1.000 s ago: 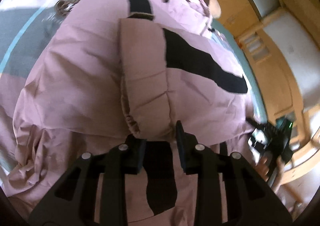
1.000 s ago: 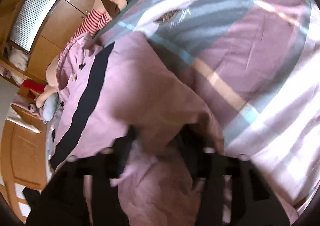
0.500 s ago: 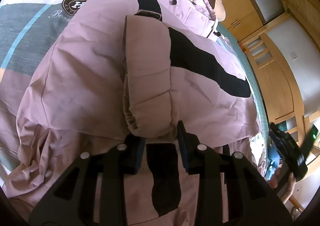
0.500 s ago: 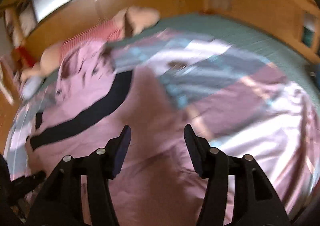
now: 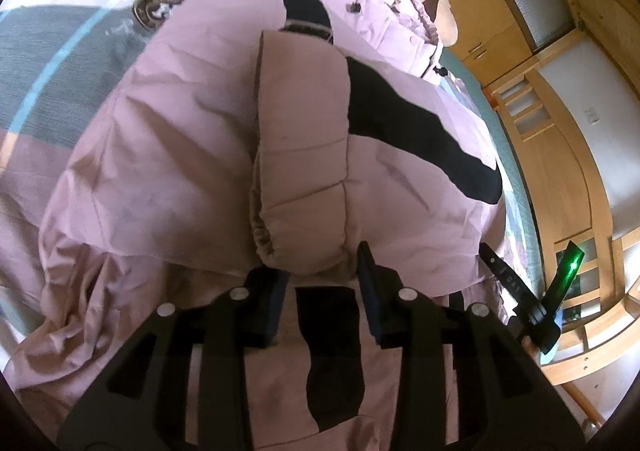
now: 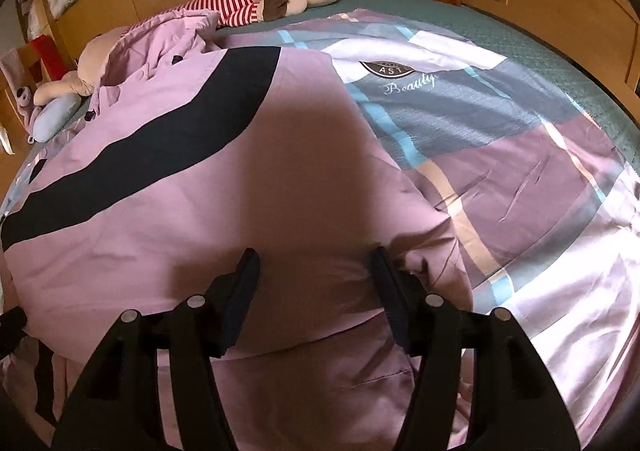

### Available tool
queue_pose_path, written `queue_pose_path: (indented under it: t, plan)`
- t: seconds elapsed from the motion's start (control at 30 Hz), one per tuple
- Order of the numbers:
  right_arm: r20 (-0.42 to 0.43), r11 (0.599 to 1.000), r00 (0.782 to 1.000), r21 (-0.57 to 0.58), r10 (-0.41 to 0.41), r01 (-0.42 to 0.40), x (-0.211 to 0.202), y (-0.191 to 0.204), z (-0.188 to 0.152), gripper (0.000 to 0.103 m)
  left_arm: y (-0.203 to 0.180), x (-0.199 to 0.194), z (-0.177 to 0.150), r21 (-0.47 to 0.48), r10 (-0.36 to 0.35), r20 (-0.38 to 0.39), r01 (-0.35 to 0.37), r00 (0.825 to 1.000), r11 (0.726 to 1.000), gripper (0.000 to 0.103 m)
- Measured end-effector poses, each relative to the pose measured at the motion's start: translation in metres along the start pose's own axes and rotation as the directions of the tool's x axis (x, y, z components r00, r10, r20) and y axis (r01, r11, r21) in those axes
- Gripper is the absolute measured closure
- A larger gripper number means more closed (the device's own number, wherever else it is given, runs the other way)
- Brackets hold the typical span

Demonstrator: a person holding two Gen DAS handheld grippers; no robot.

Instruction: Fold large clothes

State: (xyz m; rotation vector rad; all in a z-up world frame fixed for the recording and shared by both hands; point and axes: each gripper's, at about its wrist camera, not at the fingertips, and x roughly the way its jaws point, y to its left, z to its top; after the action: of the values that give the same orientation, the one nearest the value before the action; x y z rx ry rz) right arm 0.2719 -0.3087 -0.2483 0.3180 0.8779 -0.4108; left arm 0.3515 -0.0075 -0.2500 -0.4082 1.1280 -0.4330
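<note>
A pink jacket (image 6: 200, 187) lies spread on the bed (image 6: 540, 51). The left tool (image 5: 320, 275) is opening just short of its folded sleeve cuff (image 5: 304, 251). The right tool (image 6: 316, 271) is opening over the jacket's near edge, gripping nothing; bare bedspread (image 6: 520, 155) lies beside the jacket.

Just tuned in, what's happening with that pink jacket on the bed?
A person is folding the pink jacket on the bed with two handheld grippers. One sleeve is folded over its back. The left gripper sits at the sleeve cuff, its jaws opening; the right gripper, also opening, grips nothing.
</note>
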Motion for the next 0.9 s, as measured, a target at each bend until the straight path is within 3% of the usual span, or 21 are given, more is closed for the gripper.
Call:
queue_pose_path:
  t: [0.1,0.2,0.23,0.33,0.43,0.5,0.57,0.77,0.9]
  plan:
    - [0.014,1.000,1.000,-0.001,-0.001,0.001,-0.001,0.001,-0.002,0.041,-0.015,-0.012,-0.002,0.078,0.087,0.075,-0.092,0.993,0.993,0.050]
    - [0.022,1.000,1.000,-0.003,-0.001,0.001,-0.001,0.001,-0.003,0.040,-0.027,-0.022,-0.003,0.158,0.258,0.204,-0.292,0.944,0.943,0.047]
    - [0.023,1.000,1.000,-0.002,-0.001,0.001,-0.001,0.001,-0.003,0.040,-0.026,-0.022,-0.003,0.161,0.278,0.209,-0.314,0.937,0.936,0.047]
    - [0.027,1.000,1.000,-0.001,0.000,0.000,0.000,0.002,-0.003,0.040,-0.018,-0.027,0.000,0.120,0.242,0.209,-0.271,0.947,0.955,0.049]
    - [0.029,1.000,1.000,-0.001,0.000,0.000,-0.001,0.002,-0.003,0.039,-0.027,-0.036,-0.001,0.160,0.172,0.253,-0.217,0.952,0.963,0.046]
    - [0.029,1.000,1.000,-0.003,-0.002,0.002,-0.001,0.002,-0.003,0.039,-0.035,-0.030,-0.004,0.220,0.215,0.264,-0.275,0.940,0.936,0.041]
    - [0.029,1.000,1.000,-0.002,-0.001,0.001,-0.001,0.002,-0.003,0.039,-0.033,-0.009,-0.005,0.244,0.274,0.196,-0.318,0.941,0.916,0.040]
    - [0.031,1.000,1.000,-0.004,-0.003,0.003,-0.001,0.003,-0.003,0.039,-0.016,0.005,0.001,0.182,0.241,0.111,-0.258,0.964,0.949,0.036]
    - [0.032,1.000,0.999,-0.004,-0.003,0.003,-0.001,0.003,-0.003,0.039,-0.018,0.010,0.000,0.199,0.264,0.111,-0.282,0.958,0.939,0.035]
